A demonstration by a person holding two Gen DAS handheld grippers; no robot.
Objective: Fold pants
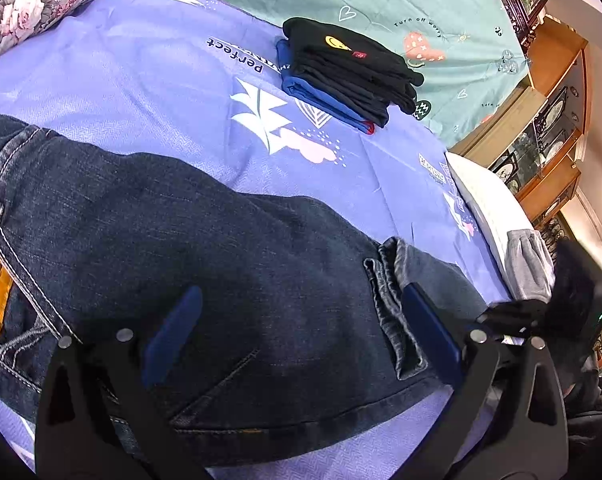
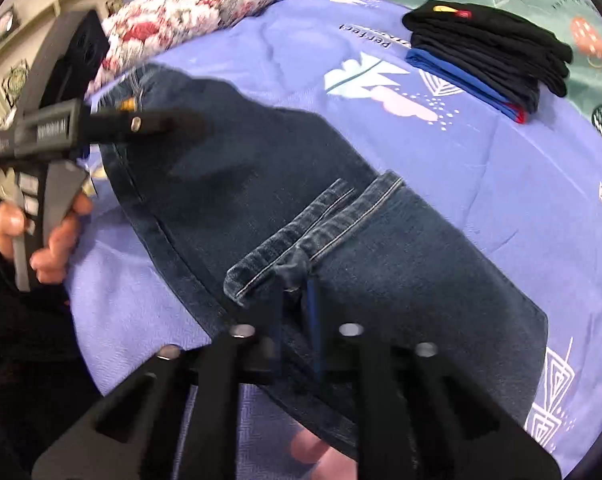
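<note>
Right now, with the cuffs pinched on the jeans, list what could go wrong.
1. The right gripper pinches only a small bunch of the leg cuffs; the two hems could slip out or come apart unevenly.
2. The left gripper is open above the jeans, so nothing pins the folded layers if they are dragged.
3. A wide sweep might knock the stack of folded clothes.

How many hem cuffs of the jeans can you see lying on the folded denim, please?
2: the near cuff is pinched by the right gripper; the far cuff lies beside it, toward the clothes stack. Layers beneath may hide more fabric.
</note>
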